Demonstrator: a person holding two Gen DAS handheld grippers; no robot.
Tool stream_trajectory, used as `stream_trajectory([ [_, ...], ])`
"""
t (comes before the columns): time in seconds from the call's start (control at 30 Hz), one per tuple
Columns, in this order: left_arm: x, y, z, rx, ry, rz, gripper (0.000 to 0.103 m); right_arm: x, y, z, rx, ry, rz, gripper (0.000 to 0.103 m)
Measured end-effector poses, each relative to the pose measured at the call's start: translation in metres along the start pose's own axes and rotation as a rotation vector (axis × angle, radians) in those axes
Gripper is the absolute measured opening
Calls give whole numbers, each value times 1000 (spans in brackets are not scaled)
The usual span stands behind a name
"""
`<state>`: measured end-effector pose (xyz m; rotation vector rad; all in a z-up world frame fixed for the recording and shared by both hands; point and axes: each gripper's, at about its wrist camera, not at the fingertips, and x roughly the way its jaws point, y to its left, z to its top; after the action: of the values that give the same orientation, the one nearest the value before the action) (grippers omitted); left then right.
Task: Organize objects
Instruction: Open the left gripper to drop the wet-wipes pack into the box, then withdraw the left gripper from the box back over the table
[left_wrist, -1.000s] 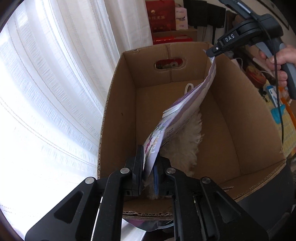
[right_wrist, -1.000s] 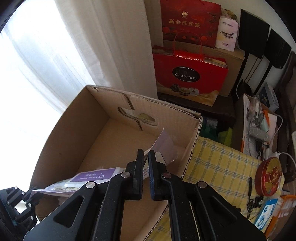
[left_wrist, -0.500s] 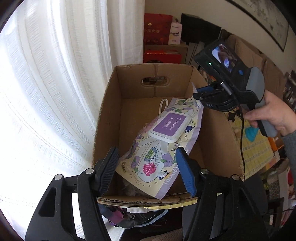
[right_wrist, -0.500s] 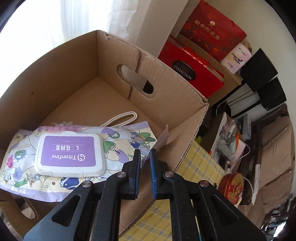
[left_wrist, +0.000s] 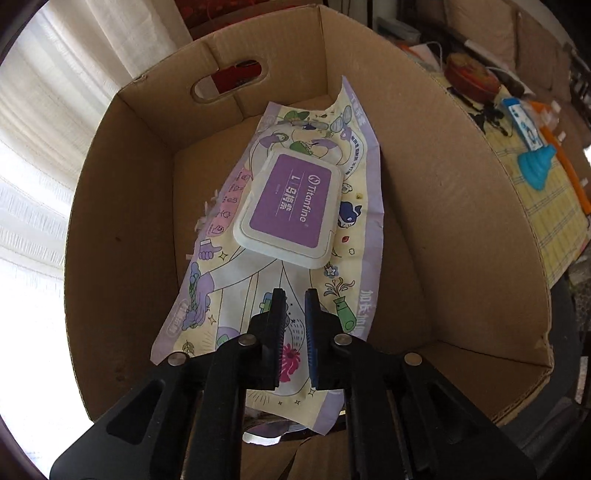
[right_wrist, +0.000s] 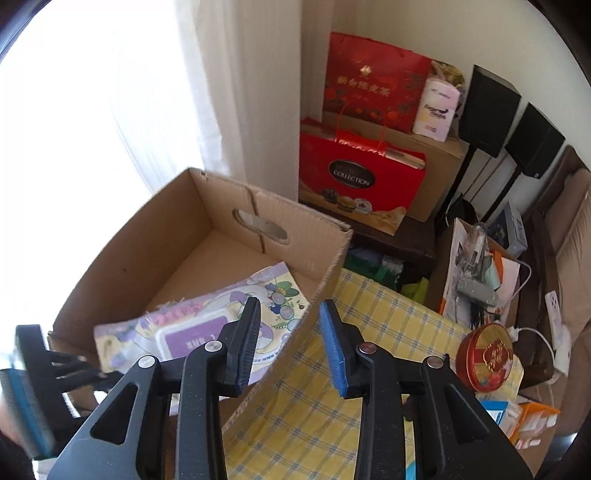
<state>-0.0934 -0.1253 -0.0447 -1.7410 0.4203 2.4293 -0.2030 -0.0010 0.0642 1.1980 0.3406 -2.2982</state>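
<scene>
A wet-wipes pack (left_wrist: 295, 206) with a purple lid and cartoon print lies loose inside the open cardboard box (left_wrist: 443, 184), slanted toward its right wall. My left gripper (left_wrist: 293, 302) hovers over the pack's near end, its jaws closing to a narrow gap with nothing pinched between them. In the right wrist view the pack (right_wrist: 273, 291) shows in the box (right_wrist: 221, 206). My right gripper (right_wrist: 290, 302) is above the box's right wall, jaws opening, nothing between them. The left gripper (right_wrist: 33, 387) appears blurred at the left edge.
A yellow checked cloth (right_wrist: 369, 332) covers the surface right of the box, with a round red tin (right_wrist: 485, 358) and small packets on it. Red gift bags (right_wrist: 354, 177) stand behind the box. A white curtain (right_wrist: 240, 92) hangs at the left.
Both grippers let go of the pack, which now lies flat in the box. The left jaws spread wide, then came nearly together. The right gripper pulled up and back, its jaws parting.
</scene>
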Motion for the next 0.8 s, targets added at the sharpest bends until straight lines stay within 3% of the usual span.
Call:
stream_trajectory([
  [0.1,-17,5,6,-63,-57,-15,18,-19,-16,-8,24,-20,3,41],
  [0.17,-33,8,13,-99,-116,-31,48,-28,-27,-16,40,-23,-1,46],
  [0.27,-63,8,17,-138,-223,-15,75,-40,-46,-32,66,-26,-5,52],
  [0.47,-103,-3,35,-161,-361,-63,91,-54,-83,-65,130,-22,-36,73],
  [0.57,-111,-15,45,-158,-394,-88,93,-59,-100,-80,155,-16,-61,81],
  [0.7,-114,-41,56,-143,-411,-106,93,-67,-124,-99,191,-10,-87,83],
  [0.8,-112,-56,63,-164,-396,-162,94,-74,-138,-112,208,-13,-103,86],
])
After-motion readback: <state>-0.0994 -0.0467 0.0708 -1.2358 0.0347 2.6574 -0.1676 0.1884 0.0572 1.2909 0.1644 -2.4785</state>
